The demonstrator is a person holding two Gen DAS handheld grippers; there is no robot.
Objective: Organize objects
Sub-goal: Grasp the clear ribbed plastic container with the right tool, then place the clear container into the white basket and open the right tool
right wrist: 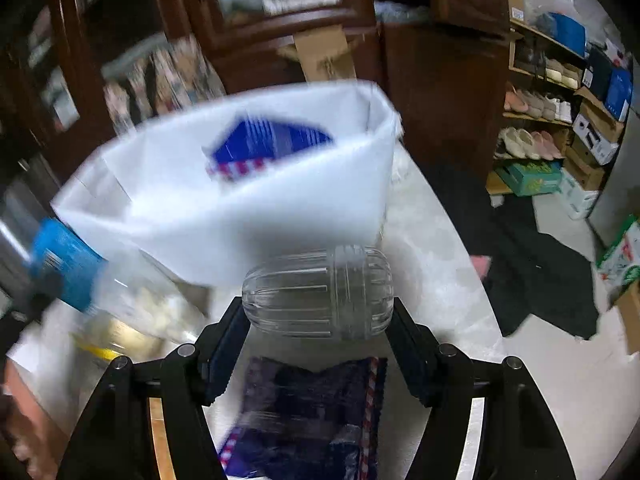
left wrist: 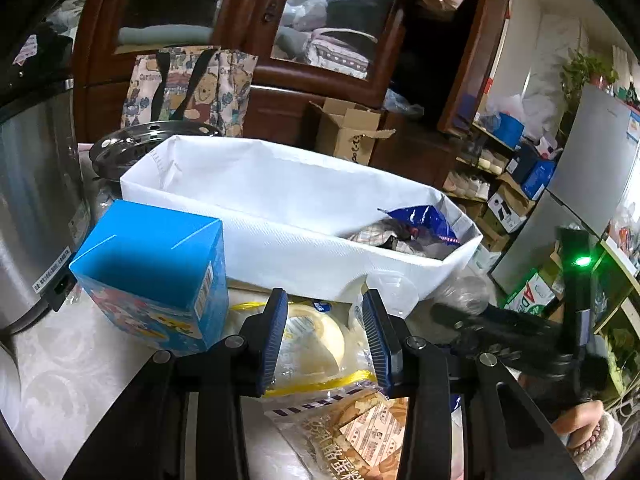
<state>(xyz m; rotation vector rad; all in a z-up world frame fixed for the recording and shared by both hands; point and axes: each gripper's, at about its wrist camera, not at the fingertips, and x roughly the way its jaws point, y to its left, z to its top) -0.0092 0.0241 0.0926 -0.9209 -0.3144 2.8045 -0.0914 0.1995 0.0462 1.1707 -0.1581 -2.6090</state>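
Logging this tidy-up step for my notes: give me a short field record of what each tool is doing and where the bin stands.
left tool: open, fingers either side of a clear-wrapped pastry packet
right tool: shut on a clear ribbed plastic container, lying sideways
bin: white fabric bin ahead on the table
bin contents: blue snack bag
beside bin: blue carton
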